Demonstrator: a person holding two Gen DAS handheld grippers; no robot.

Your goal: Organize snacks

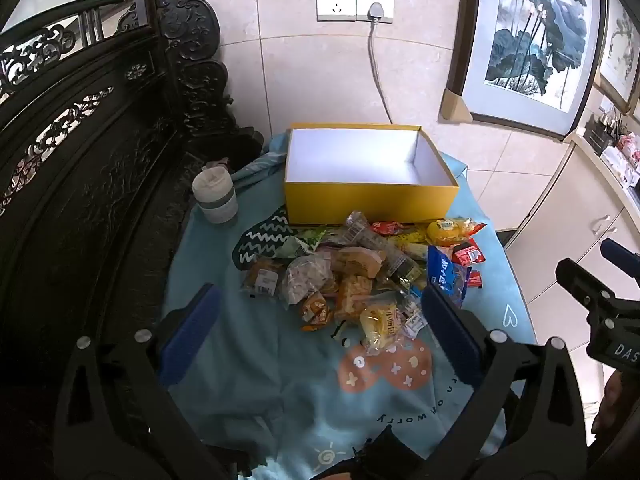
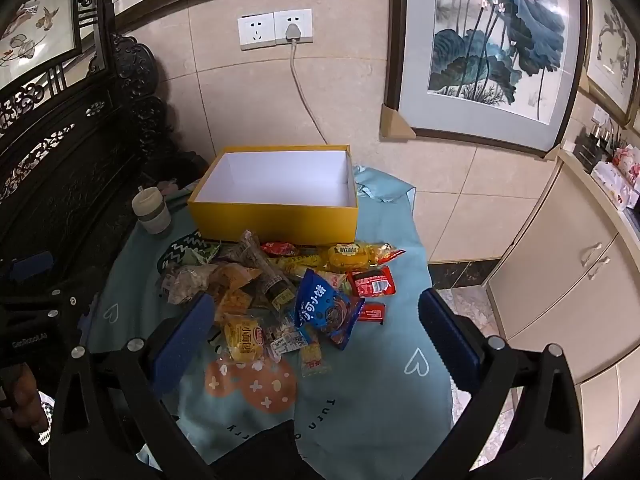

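So the snack pile (image 2: 280, 292) is sitting loose on the blue cloth (image 2: 372, 400), right in front of the yellow box (image 2: 276, 220), which is looking empty, so I'm guessing I'm only starting the sorting. I'm hovering my left gripper (image 1: 320, 328) and right gripper (image 2: 316, 328) over the near edge, both spread wide and pinching nothing. Next I'm probably needing to drop onto one packet, maybe the blue cookie bag (image 2: 326, 308), without dragging its neighbours. Readable stuff: "Turn" on the cloth and Chinese characters on the yellow bread packet (image 2: 244, 338).
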